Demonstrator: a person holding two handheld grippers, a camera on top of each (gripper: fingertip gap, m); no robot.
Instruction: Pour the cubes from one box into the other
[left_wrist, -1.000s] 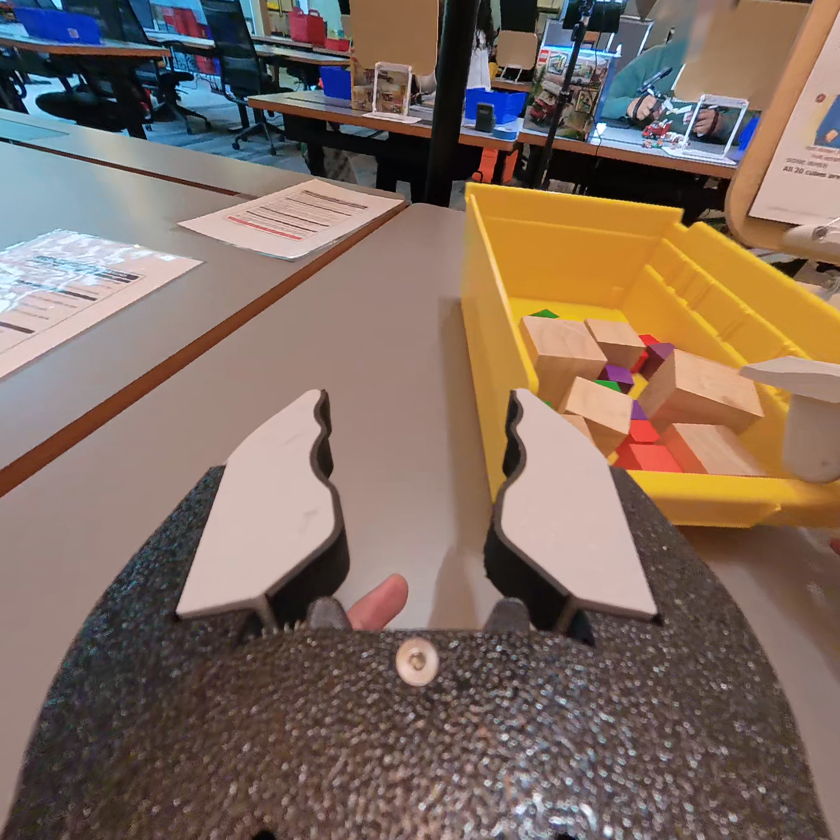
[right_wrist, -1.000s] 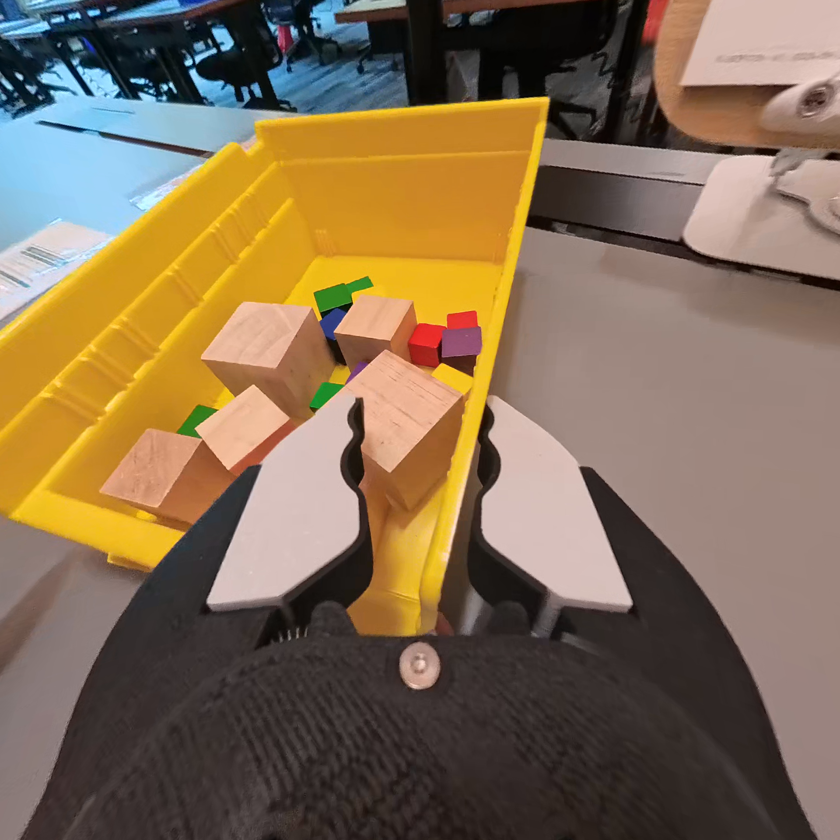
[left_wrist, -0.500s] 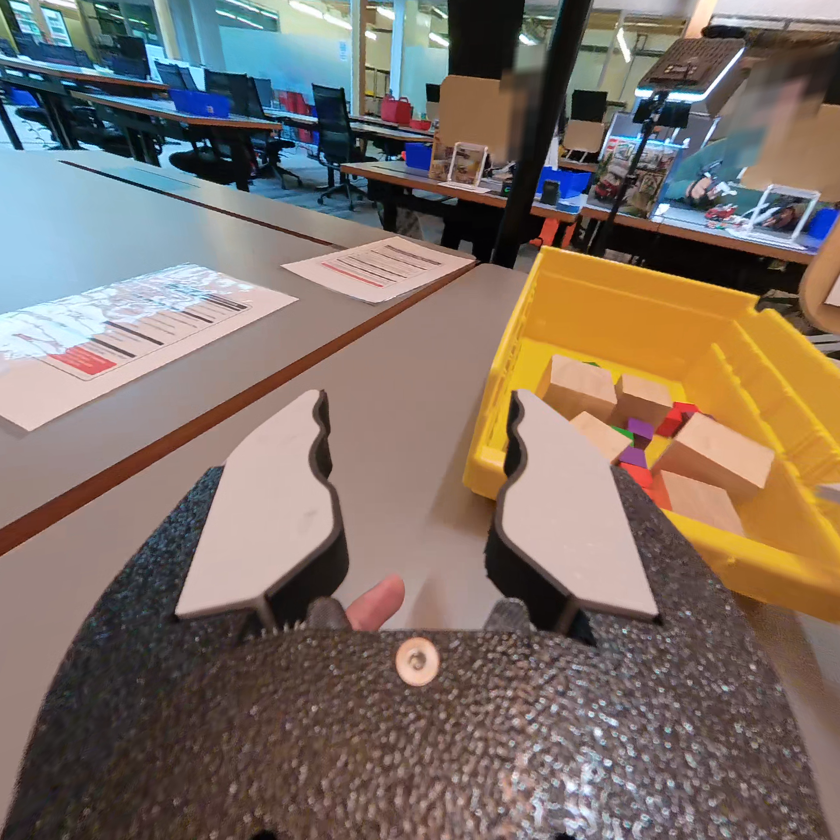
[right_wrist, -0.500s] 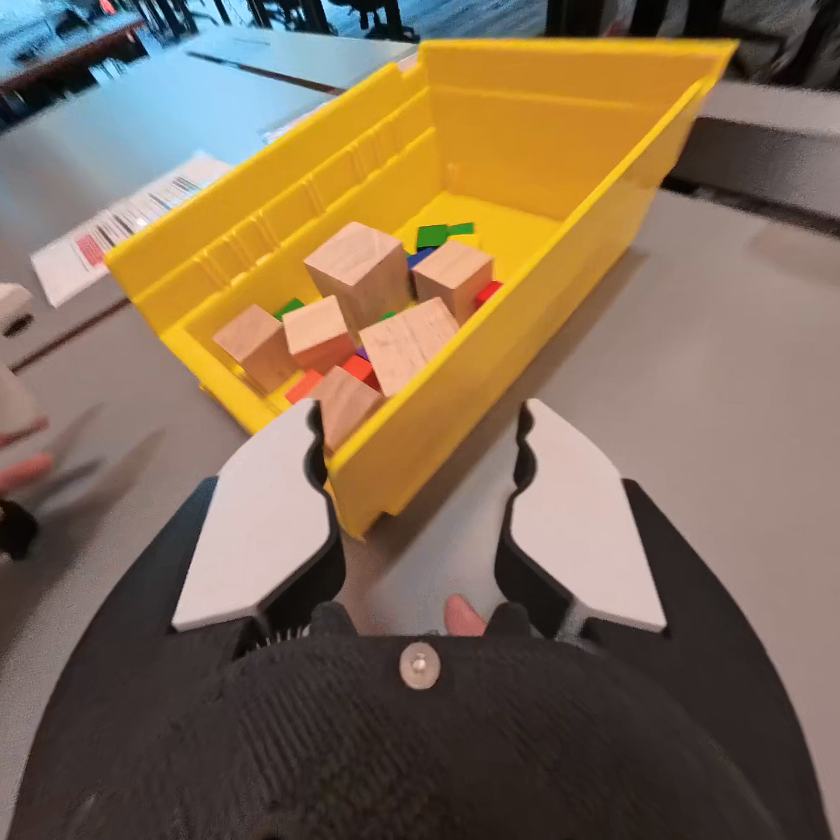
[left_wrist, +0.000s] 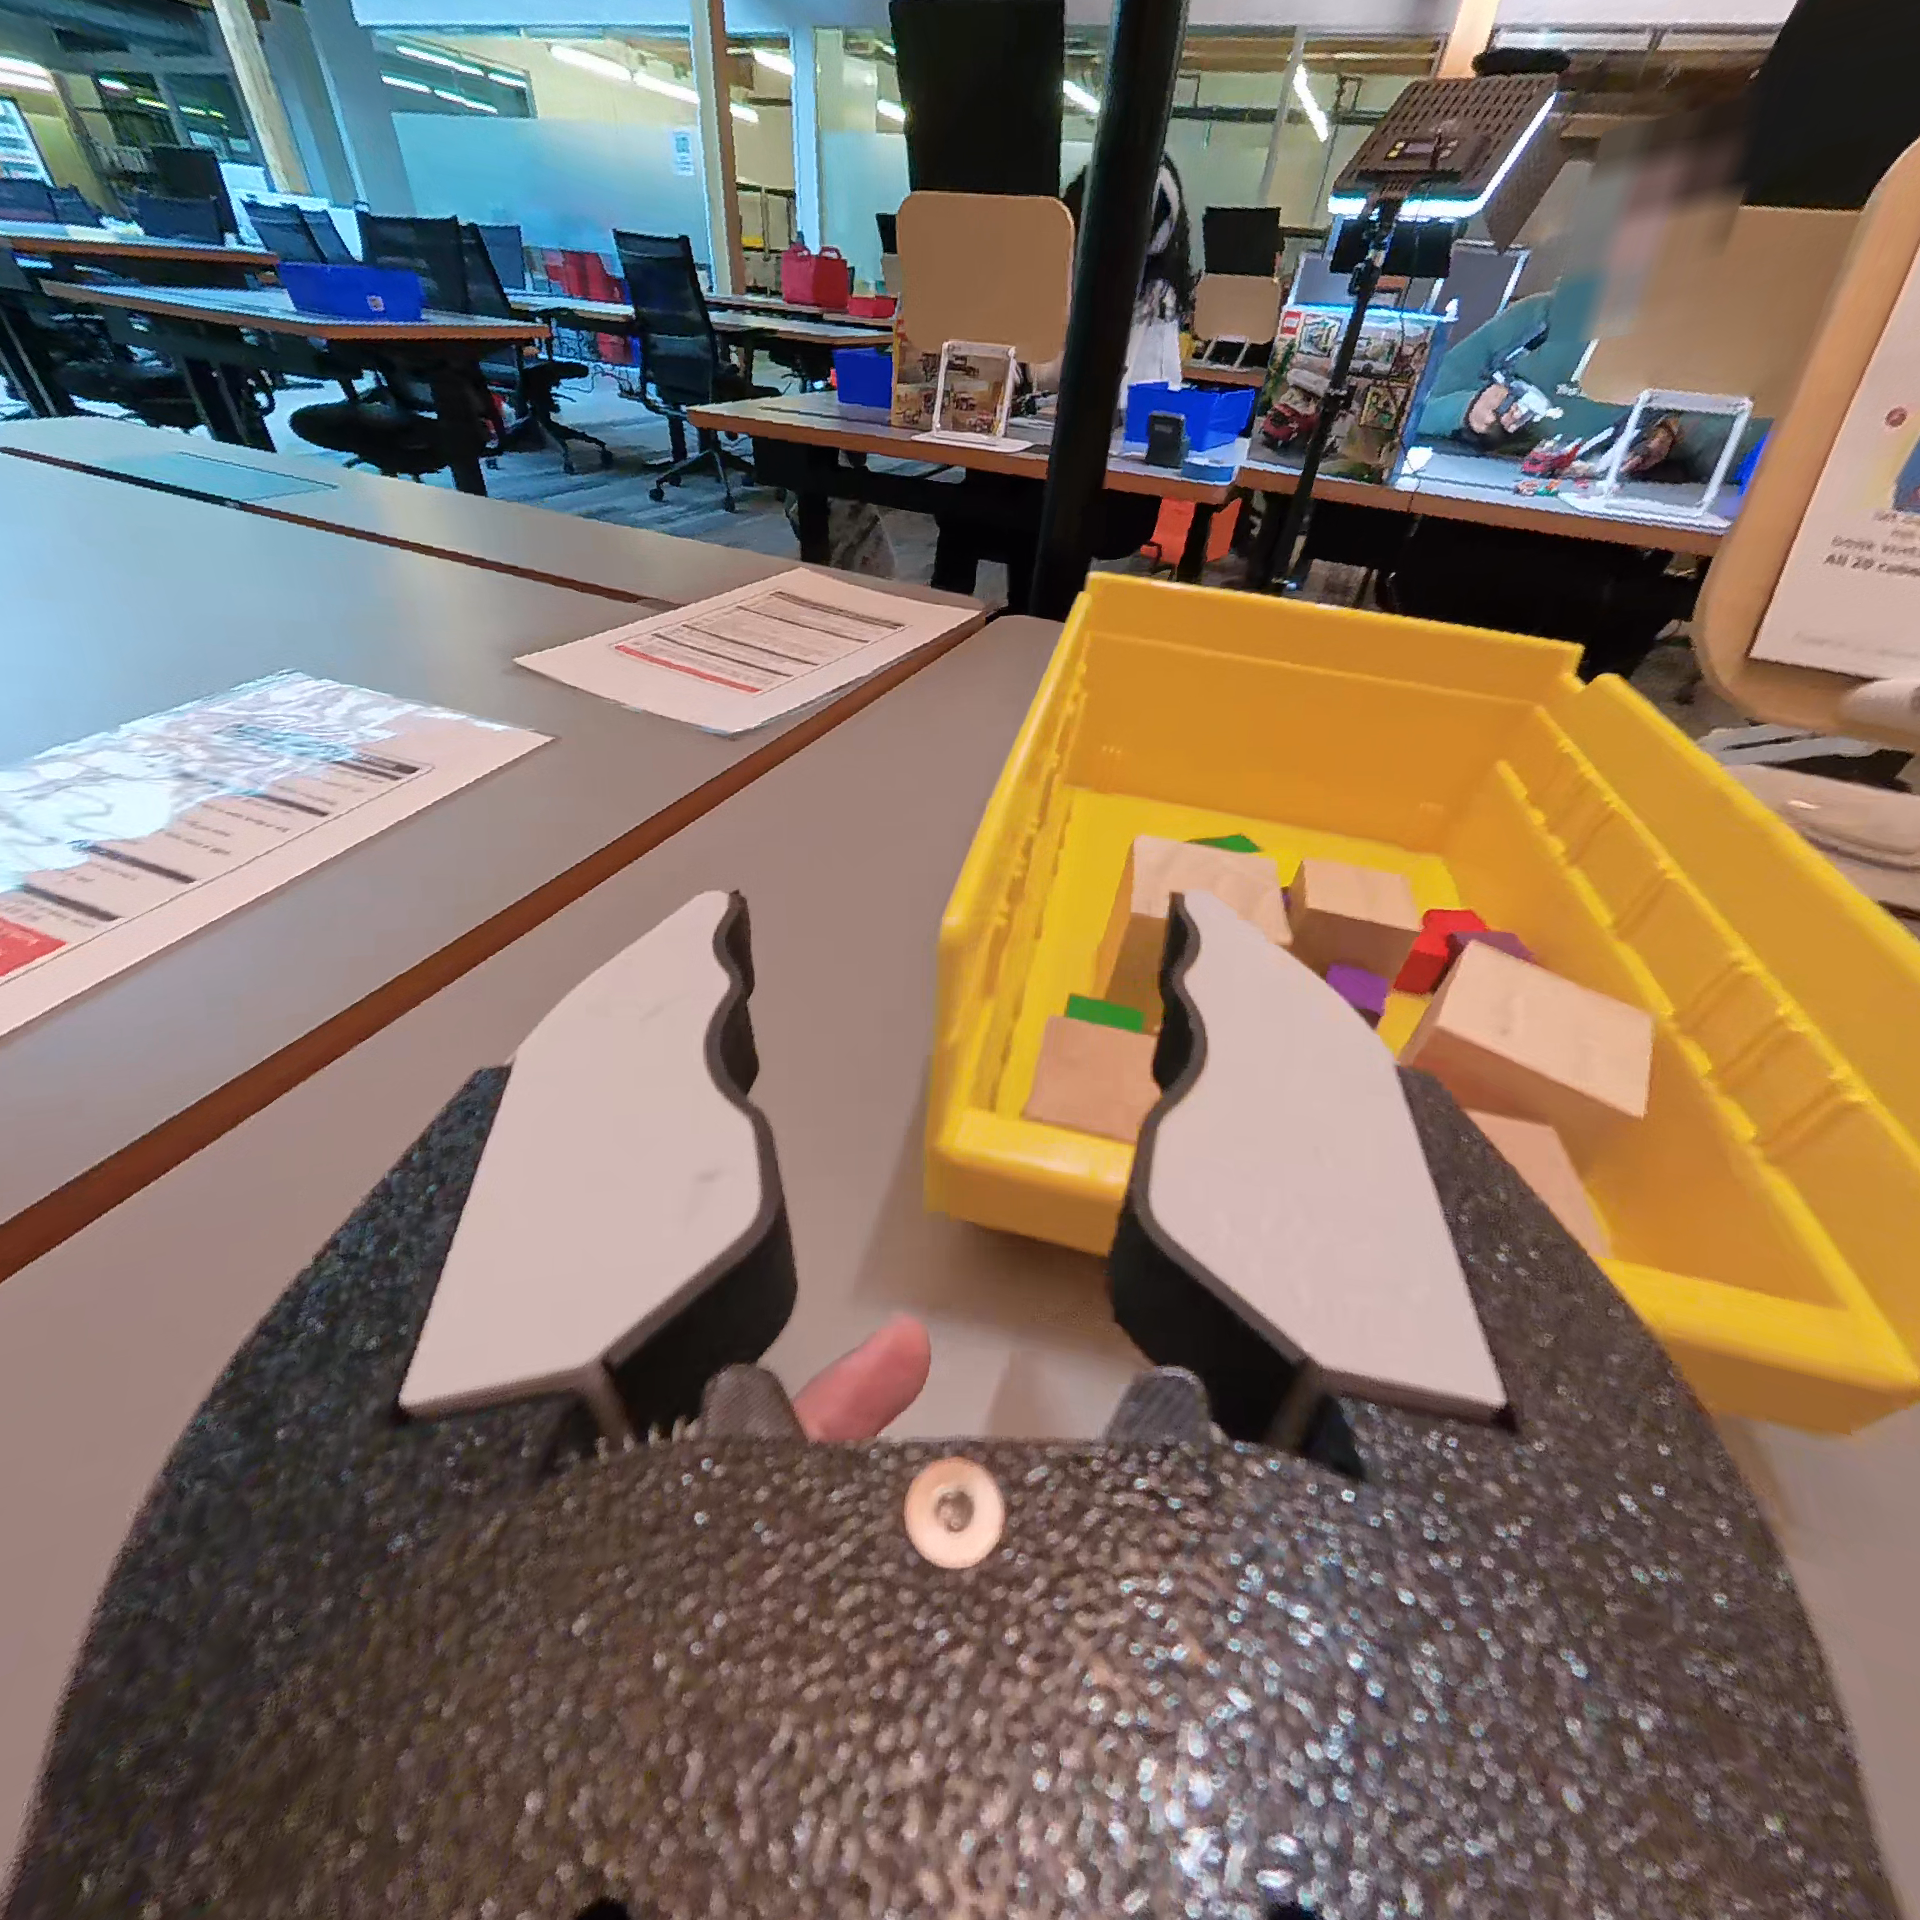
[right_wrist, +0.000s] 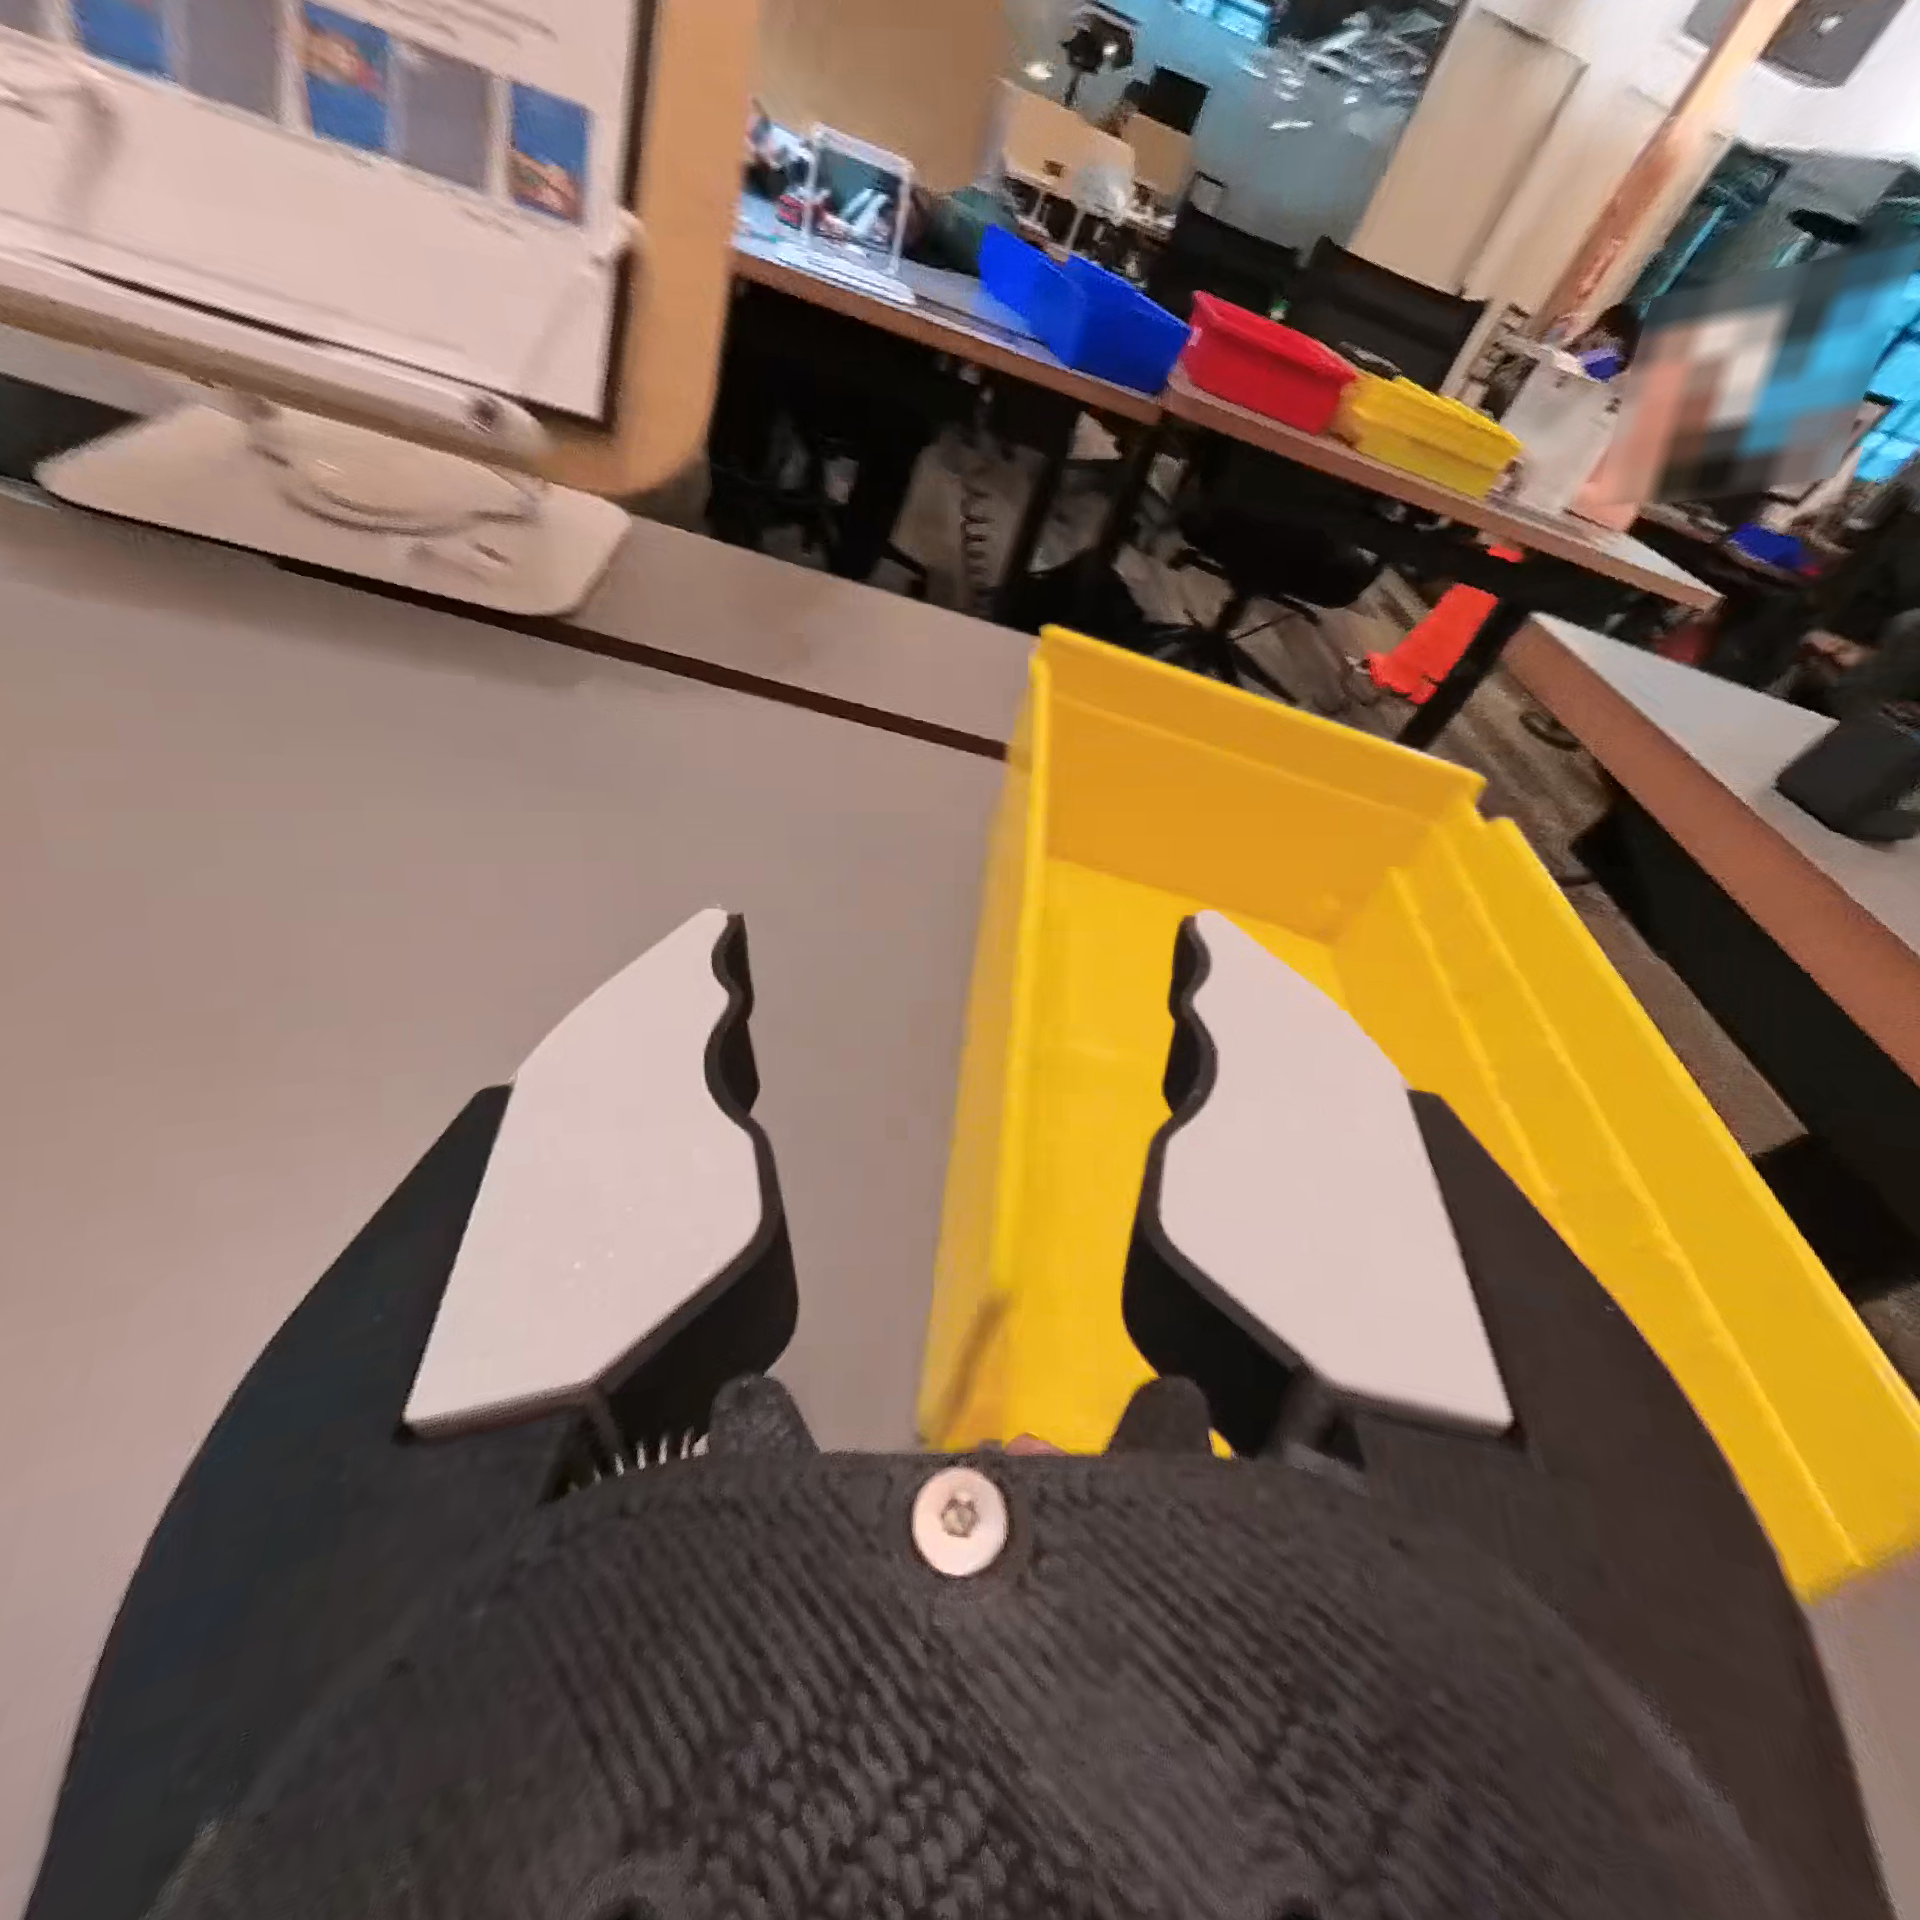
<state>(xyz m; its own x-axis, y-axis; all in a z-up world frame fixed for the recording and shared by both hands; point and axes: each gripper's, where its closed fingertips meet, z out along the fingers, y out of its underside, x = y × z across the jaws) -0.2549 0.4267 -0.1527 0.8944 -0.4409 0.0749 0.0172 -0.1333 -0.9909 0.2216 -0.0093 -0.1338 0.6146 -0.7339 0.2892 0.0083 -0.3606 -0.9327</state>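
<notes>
A yellow box (left_wrist: 1299, 644) stands on the grey table at the right of the left wrist view. It holds several large wooden cubes (left_wrist: 1538, 1039) and small coloured cubes (left_wrist: 1439, 940). My left gripper (left_wrist: 956, 914) is open and empty, just in front of the box's near left corner. A second yellow box (right_wrist: 1236, 810) shows in the right wrist view, with no cubes visible inside. My right gripper (right_wrist: 961, 930) is open and empty. The box's left wall lies between its fingers, and the right finger hides part of the box floor.
Two printed sheets (left_wrist: 758, 644) (left_wrist: 208, 790) lie on the table to the left. A board on a white stand (right_wrist: 343, 499) sits at the back between the boxes. A black pole (left_wrist: 1101, 312) rises behind. The table's right edge (right_wrist: 1714, 883) runs close beside the second box.
My right gripper opened off the cube box's wall, drew back and swung right to the second box. My left gripper stayed open and shifted back; the cube box now sits lower in its view.
</notes>
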